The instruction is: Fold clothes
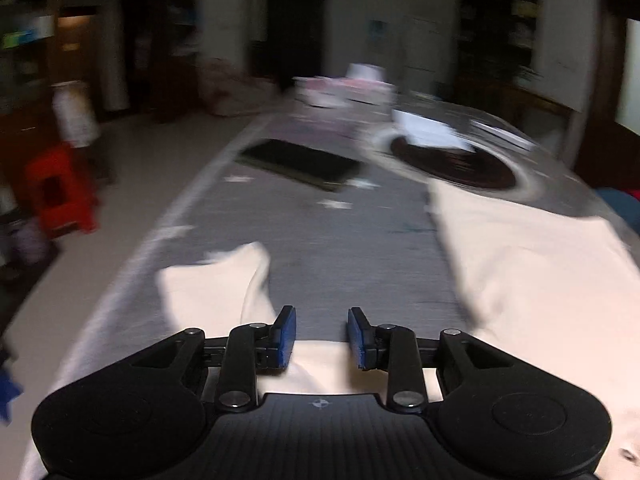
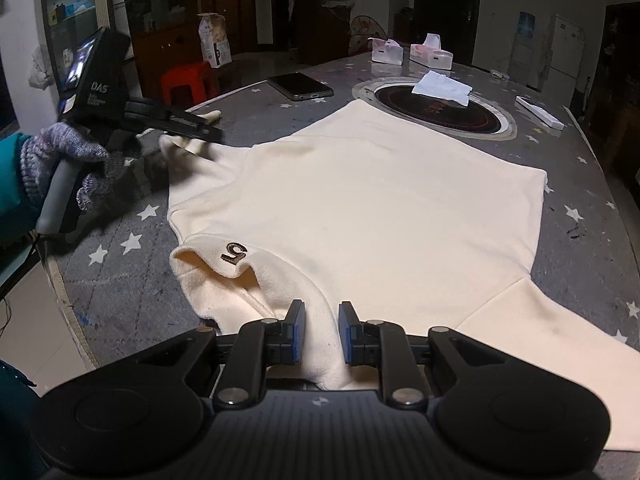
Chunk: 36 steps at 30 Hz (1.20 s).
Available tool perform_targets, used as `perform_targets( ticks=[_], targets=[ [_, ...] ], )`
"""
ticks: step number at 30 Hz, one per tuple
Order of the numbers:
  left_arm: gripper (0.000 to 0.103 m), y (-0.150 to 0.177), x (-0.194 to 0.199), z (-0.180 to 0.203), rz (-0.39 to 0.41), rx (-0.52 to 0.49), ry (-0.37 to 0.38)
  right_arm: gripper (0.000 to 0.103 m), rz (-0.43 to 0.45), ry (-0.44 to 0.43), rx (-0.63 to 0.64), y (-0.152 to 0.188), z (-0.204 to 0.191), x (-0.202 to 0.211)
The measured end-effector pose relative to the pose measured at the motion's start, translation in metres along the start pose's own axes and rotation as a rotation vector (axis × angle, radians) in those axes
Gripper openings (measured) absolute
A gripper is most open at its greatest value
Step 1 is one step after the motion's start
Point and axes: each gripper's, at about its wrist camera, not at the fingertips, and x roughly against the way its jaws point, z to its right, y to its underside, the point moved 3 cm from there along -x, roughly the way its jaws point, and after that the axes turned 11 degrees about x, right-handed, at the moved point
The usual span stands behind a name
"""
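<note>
Spread flat across the near half of the grey star-printed table [image 2: 132,292], a cream fleece garment [image 2: 380,208] lies with its collar end, marked with a brown embroidered "5" [image 2: 233,253], towards the near edge. Its body runs towards the far side and just overlaps the rim of the round dark hotplate [image 2: 436,110] set into the tabletop.

Cream cloth fills the narrow gap between the blue pads of the right gripper [image 2: 321,330] at the near edge; whether it is pinched I cannot tell. Towards the table's left edge, a hand in a grey knitted glove [image 2: 68,160] holds the left gripper [image 2: 208,128] over one sleeve end. In the blurred left wrist view its blue pads [image 1: 286,336] stand moderately apart above cream fabric, gripping nothing.

Beyond the garment, a dark flat phone [image 2: 300,86] lies near the left edge, a white tissue [image 2: 442,88] sits on the hotplate, and two pink-and-white tissue boxes [image 2: 432,54] stand at the far edge.
</note>
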Motion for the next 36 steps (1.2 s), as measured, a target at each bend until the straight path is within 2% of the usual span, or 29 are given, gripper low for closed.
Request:
perform_targets(
  ticks=[4,9,12,17,21,23,24,25,26,27,33,34,36],
  targets=[
    [0.032,0.004,0.017,-0.035,0.091,0.026,-0.207,0.018,-0.002,-0.004,0.004,0.0,0.001,-0.001],
    [0.034,0.008,0.037,-0.082,0.101,0.125,-0.304,0.018,0.009,-0.005,0.028,-0.006,0.0,0.004],
    [0.038,0.004,0.044,-0.092,0.087,0.17,-0.266,0.018,0.037,-0.014,0.029,-0.013,0.001,0.008],
    [0.048,-0.005,0.033,-0.098,0.028,0.247,-0.187,0.018,0.051,-0.034,0.046,-0.024,-0.005,0.004],
    [0.048,-0.009,0.022,-0.097,-0.006,0.248,-0.161,0.018,0.036,-0.043,0.058,-0.022,-0.01,-0.001],
    [0.025,-0.012,0.019,-0.093,-0.005,0.223,-0.138,0.018,0.031,-0.046,0.051,-0.02,-0.009,-0.003],
    [0.024,-0.014,0.018,-0.091,-0.003,0.209,-0.127,0.018,0.03,-0.045,0.048,-0.019,-0.009,-0.003],
    [0.013,-0.019,0.017,-0.088,0.006,0.19,-0.118,0.018,0.029,-0.045,0.046,-0.019,-0.009,-0.003],
    [0.008,-0.023,0.017,-0.085,0.016,0.171,-0.108,0.018,0.028,-0.046,0.044,-0.019,-0.008,-0.003],
    [0.007,-0.028,0.017,-0.082,0.03,0.157,-0.095,0.018,0.027,-0.045,0.045,-0.019,-0.008,-0.004],
    [0.006,-0.06,0.049,-0.085,0.229,0.191,0.063,0.018,0.032,-0.036,0.041,-0.021,-0.006,-0.003],
    [0.006,-0.06,0.054,-0.088,0.253,0.192,0.076,0.018,0.034,-0.035,0.04,-0.022,-0.006,-0.003],
    [0.006,-0.048,0.052,-0.096,0.242,0.144,0.035,0.018,0.041,-0.042,0.038,-0.022,-0.005,-0.001]
  ],
)
